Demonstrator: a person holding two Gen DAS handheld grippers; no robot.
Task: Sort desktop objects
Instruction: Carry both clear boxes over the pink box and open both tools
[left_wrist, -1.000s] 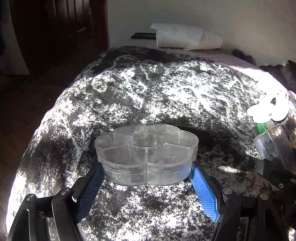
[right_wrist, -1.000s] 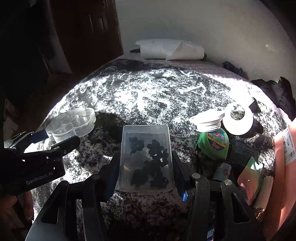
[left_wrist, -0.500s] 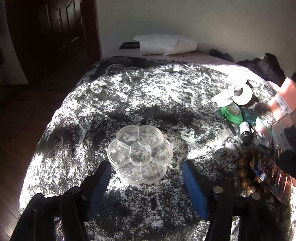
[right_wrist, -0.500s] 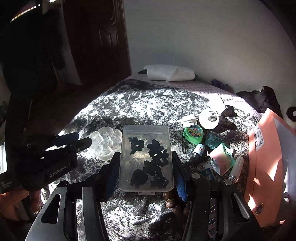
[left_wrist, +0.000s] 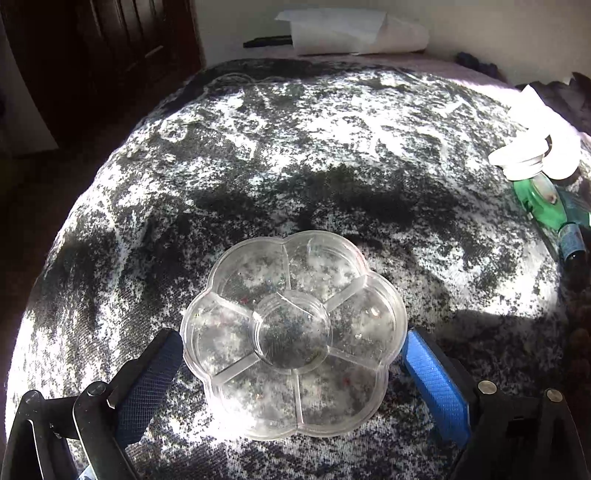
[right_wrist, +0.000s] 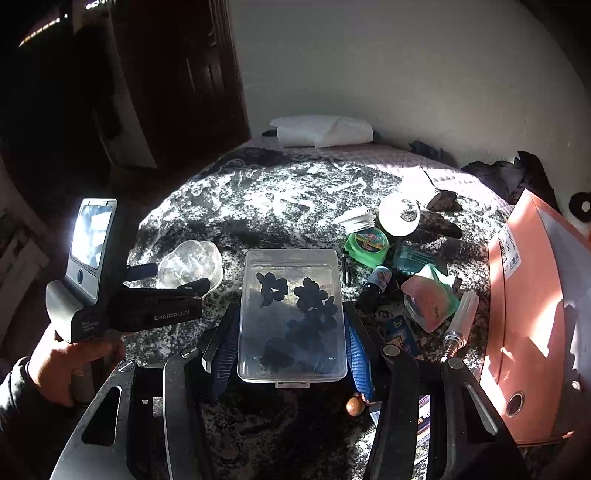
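A clear flower-shaped divided tray (left_wrist: 293, 334) sits between the blue pads of my left gripper (left_wrist: 293, 354), which is closed on its sides and holds it above the black-and-white mottled cloth (left_wrist: 314, 147). It also shows in the right wrist view (right_wrist: 190, 262) with the left gripper (right_wrist: 173, 278). My right gripper (right_wrist: 291, 347) is shut on a clear rectangular box (right_wrist: 291, 317) with several black flower-shaped pieces inside, held well above the cloth.
At the right lie a green tape measure (right_wrist: 365, 245), white lid (right_wrist: 356, 219), white tape roll (right_wrist: 399, 214), small bottle (right_wrist: 375, 282), pink-green pouch (right_wrist: 428, 299), bulb (right_wrist: 461, 321) and orange envelope (right_wrist: 535, 306). A white paper roll (right_wrist: 323, 131) lies at the back.
My left gripper closed in on the flower tray again and now holds it off the cloth. My right gripper rose higher with the clear box.
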